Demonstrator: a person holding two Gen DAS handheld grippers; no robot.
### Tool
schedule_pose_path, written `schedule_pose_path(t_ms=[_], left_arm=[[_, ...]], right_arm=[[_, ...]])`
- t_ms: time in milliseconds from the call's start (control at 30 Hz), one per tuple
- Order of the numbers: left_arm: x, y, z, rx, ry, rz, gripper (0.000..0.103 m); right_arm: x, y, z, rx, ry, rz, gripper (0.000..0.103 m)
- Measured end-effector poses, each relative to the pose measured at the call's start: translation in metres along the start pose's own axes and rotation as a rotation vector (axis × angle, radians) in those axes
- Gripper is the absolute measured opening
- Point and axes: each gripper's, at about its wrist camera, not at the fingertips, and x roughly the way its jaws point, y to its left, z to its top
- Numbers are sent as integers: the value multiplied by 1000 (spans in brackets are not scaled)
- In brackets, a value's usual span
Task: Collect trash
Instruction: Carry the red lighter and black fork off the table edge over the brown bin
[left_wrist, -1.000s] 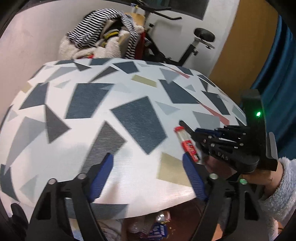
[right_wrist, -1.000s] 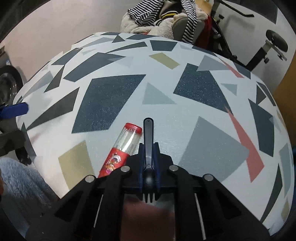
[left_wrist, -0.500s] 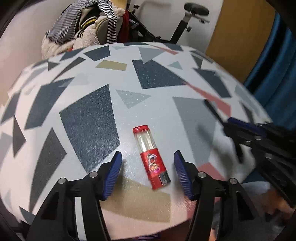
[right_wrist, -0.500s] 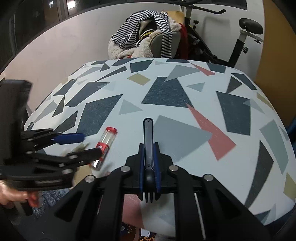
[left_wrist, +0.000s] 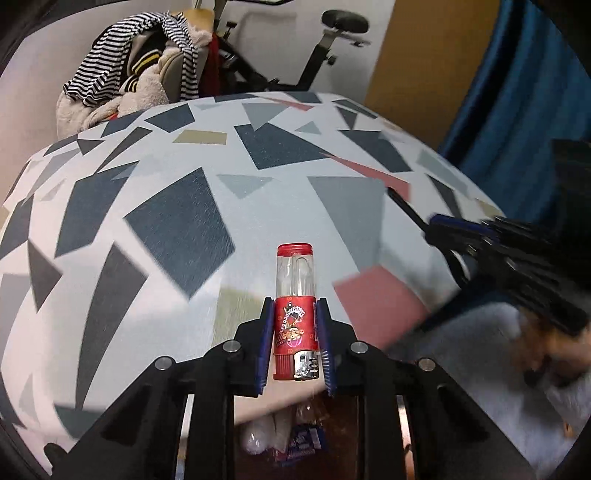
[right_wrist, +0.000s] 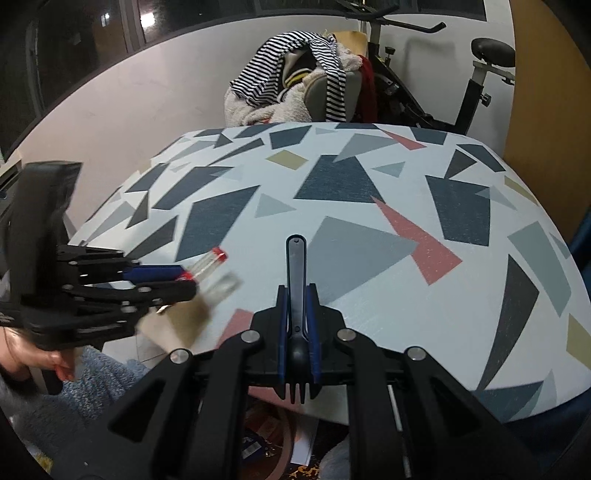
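The lighter (left_wrist: 295, 317), red with a clear top half, sits clamped by its printed lower body between the blue pads (left_wrist: 264, 347) of the left gripper (left_wrist: 294, 343), at about 6 o'clock in the left wrist view, its red cap pointing toward 12 over the near edge of the table (left_wrist: 192, 221). The right gripper (right_wrist: 297, 332) is closed on a black spork (right_wrist: 296, 295), handle toward 12 and tines toward 6 behind the pads. Below the table edge, near 6 o'clock in the left view, lie wrappers (left_wrist: 295, 439), and beyond the far edge stand a clothes pile (left_wrist: 140, 74) and an exercise bike (left_wrist: 317, 55).
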Motion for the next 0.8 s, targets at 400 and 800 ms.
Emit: schedule_pose_path(t_ms=[400, 800], left_arm=[[-39, 4, -104, 4, 83, -14, 22], [-48, 16, -104, -47, 38, 19, 65]], right_arm=[[-10, 41, -22, -43, 31, 51, 13], [0, 68, -45, -55, 99, 87, 13]])
